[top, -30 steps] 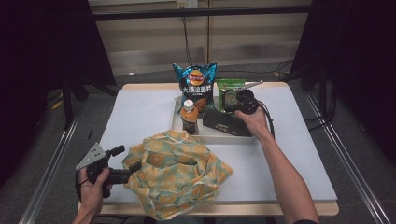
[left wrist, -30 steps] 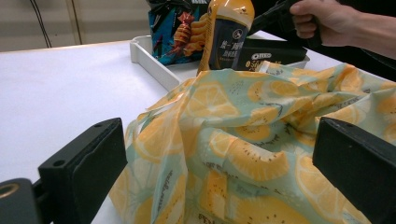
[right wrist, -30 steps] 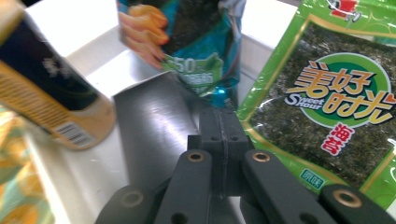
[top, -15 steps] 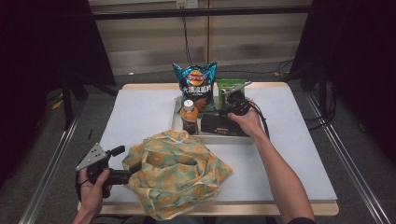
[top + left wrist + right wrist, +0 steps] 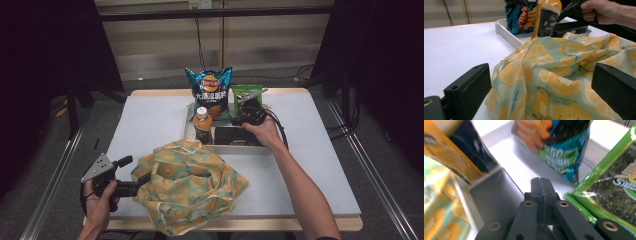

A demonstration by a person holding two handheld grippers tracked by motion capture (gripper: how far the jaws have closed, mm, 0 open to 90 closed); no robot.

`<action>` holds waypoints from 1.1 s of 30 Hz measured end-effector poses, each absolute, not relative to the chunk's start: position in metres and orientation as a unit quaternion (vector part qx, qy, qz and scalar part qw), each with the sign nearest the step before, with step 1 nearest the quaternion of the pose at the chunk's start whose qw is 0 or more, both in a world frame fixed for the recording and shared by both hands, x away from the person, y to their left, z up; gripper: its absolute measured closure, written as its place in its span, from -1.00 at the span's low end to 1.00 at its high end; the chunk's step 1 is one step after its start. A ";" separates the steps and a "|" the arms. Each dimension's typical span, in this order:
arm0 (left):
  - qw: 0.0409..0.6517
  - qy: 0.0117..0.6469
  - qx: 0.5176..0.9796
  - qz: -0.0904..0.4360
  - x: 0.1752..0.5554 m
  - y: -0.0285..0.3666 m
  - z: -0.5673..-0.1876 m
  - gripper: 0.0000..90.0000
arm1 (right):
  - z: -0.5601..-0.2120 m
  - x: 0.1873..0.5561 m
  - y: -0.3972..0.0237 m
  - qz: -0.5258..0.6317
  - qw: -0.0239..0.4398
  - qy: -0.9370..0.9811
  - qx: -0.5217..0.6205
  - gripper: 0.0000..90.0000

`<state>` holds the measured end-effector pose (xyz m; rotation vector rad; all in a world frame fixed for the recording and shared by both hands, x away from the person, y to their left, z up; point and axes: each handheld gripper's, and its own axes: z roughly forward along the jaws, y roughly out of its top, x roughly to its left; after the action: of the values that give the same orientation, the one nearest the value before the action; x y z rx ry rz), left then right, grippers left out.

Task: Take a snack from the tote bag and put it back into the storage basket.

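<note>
Two hand-held grippers work over a white table (image 5: 150, 125) whose left half is bare up to its far and left edges, leaving wide open room there, while the right strip beyond the person's forearm is also bare. The left gripper (image 5: 137, 186), held near the table's near-left corner, has its jaws spread wide, one on each side of the near edge of a crumpled cloth bag (image 5: 187, 187); in the left gripper view the fabric (image 5: 554, 82) bulges between the jaws, and contact with the pads cannot be told. The bag is pale green with orange citrus slices and lies slack at the table's near middle, its near hem reaching the table's front edge and its far folds just before a white tray (image 5: 190, 131). The tray sits at the far middle and holds an orange-capped bottle (image 5: 202, 125), a blue chip bag (image 5: 210, 92) standing upright, a green snack packet (image 5: 241, 93) and a dark box (image 5: 235, 135), packed close with little room between them. The right gripper (image 5: 541, 185) has its jaws pressed together on nothing, over the tray between the dark box and the green packet.
</note>
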<state>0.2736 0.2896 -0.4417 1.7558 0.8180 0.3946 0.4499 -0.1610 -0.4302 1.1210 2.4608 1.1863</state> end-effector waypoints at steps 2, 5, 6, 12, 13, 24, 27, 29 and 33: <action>0.551 0.342 0.743 0.167 0.273 0.290 -0.441 -0.94 | -0.428 0.449 -0.166 0.416 0.096 0.818 0.384 1.00; 0.552 0.341 0.742 0.167 0.273 0.290 -0.441 -0.94 | -0.426 0.443 -0.173 0.433 0.102 0.808 0.386 1.00; 0.551 0.342 0.742 0.167 0.273 0.290 -0.441 -0.94 | -0.424 0.441 -0.176 0.442 0.101 0.804 0.385 1.00; 0.549 0.343 0.743 0.168 0.272 0.289 -0.441 -0.94 | -0.420 0.420 -0.198 0.472 0.113 0.780 0.396 0.89; 0.550 0.342 0.744 0.166 0.272 0.289 -0.441 -0.94 | -0.419 0.417 -0.200 0.474 0.117 0.779 0.394 0.86; 0.549 0.343 0.744 0.166 0.272 0.289 -0.441 -0.94 | -0.411 0.368 -0.221 0.492 0.149 0.753 0.410 -0.05; 0.548 0.345 0.743 0.167 0.271 0.289 -0.441 -0.94 | -0.410 0.352 -0.227 0.498 0.151 0.749 0.411 -0.29; 0.551 0.347 0.741 0.168 0.271 0.288 -0.441 -0.94 | -0.409 0.340 -0.231 0.499 0.157 0.748 0.409 -0.41; 0.547 0.342 0.745 0.170 0.270 0.287 -0.440 -0.94 | -0.411 0.318 -0.237 0.501 0.162 0.746 0.409 -0.57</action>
<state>0.2696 0.2871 -0.4397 1.7660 0.8105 0.4019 0.3180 -0.2370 -0.4111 1.1671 2.1287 1.4288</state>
